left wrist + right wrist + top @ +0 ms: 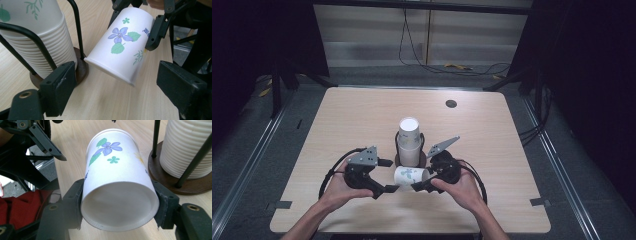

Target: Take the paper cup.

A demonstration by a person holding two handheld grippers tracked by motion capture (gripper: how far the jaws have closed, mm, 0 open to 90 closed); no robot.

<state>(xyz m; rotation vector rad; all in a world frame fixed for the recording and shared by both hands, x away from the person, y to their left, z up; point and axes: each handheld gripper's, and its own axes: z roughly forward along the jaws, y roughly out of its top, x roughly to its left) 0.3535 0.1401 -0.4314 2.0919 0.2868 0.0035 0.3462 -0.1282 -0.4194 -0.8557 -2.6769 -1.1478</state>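
Observation:
A white paper cup [410,175] with a blue flower print lies on its side above the table, just in front of the cup holder. My right gripper [422,179] is shut on its base end; the pads [75,195] press both sides of the cup [117,170]. The cup's mouth points toward my left gripper [388,175], which stands open: its jaws flank the rim of the cup [120,47] without touching it. A tall stack of white cups [409,137] stands upright in a black wire holder on a dark round base [83,70].
The light wooden table [352,115] has a round dark grommet [451,103] at the back right. The cup stack [187,147] and holder post [156,137] sit close beside the held cup. Cables lie on the floor behind the table.

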